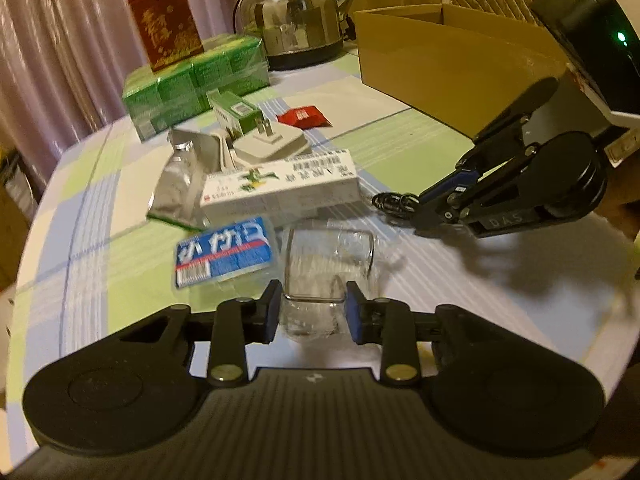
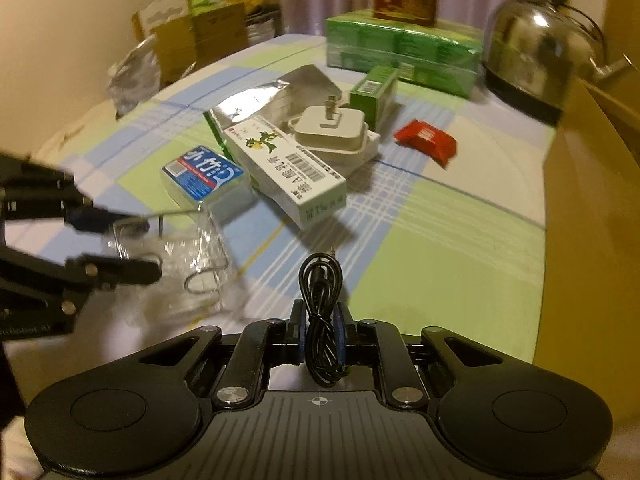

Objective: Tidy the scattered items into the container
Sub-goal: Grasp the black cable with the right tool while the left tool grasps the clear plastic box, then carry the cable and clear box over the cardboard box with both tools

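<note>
My left gripper has its blue pads pressed on both sides of a clear plastic packet with a thin wire frame, low over the checked tablecloth. Seen from the right wrist, that gripper clasps the packet at the left. My right gripper is shut on a coiled black cable, which sticks out ahead of the fingers. In the left wrist view the right gripper carries the cable beside the cardboard box, which stands open at the back right.
Lying loose on the table: a blue-labelled pack, a long white carton, a white plug adapter, a red sachet, a small green box and a foil pouch. Behind stand a green multipack, a tin and a kettle.
</note>
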{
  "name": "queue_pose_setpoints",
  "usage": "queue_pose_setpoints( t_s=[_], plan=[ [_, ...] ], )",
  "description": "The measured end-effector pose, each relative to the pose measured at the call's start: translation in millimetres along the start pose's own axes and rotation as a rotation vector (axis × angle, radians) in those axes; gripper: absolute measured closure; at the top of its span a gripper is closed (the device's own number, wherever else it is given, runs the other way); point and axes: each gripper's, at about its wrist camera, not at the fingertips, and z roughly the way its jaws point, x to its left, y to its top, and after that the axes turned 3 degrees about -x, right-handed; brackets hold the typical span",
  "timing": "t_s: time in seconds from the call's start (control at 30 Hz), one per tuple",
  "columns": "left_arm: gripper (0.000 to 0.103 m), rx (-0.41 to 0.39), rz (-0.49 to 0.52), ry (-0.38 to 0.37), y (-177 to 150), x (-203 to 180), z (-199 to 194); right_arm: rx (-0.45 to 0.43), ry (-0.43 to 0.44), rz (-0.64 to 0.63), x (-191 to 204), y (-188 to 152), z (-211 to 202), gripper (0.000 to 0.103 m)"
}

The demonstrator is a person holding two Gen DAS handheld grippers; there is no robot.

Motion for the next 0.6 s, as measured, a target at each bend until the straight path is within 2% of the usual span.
queue_pose_setpoints(
  t_s=[0.3,0.6],
  plan=[
    [0.077,0.02,-0.04,-0.041,-9,-17,-17,0.003,-0.021,0.062,8,-20,-25,0.092],
    [0.077,-0.003,-0.09,-0.036,2,-18,-36,-0.043,-0.071,0.095,8,-9,-60,0.093]
  ],
)
